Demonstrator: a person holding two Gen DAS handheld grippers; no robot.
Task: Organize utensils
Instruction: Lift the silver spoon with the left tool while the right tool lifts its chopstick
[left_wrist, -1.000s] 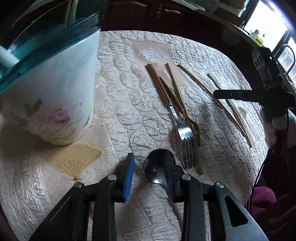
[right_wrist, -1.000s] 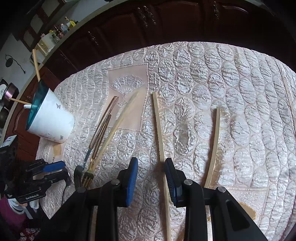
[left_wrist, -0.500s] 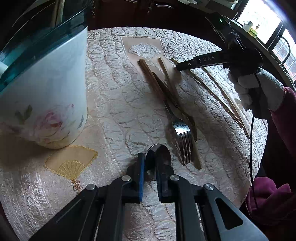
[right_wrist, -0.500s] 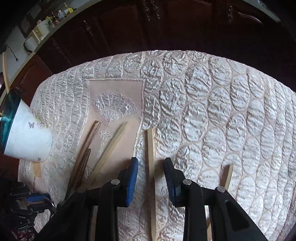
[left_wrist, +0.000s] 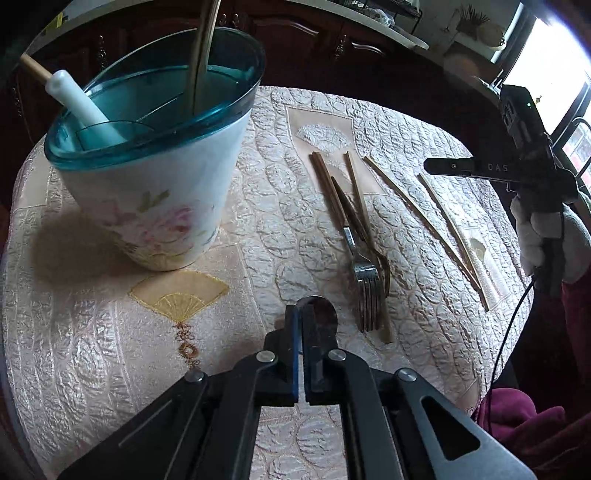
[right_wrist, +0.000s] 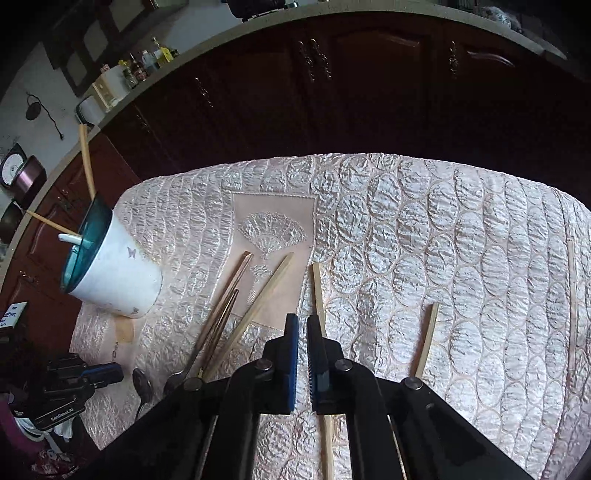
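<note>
Reading "DAS": right tongs (left_wrist: 448, 166) label

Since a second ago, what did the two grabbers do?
Both jaws have just been closing. The left gripper pinched shut on the spoon, and the right gripper shut on a chopstick; both seem to have begun lifting. The cup, the forks and the other chopsticks stayed put.

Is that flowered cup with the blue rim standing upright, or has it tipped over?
Upright. The cup stands on its base on the tablecloth, rim upward, with chopsticks leaning inside.
</note>
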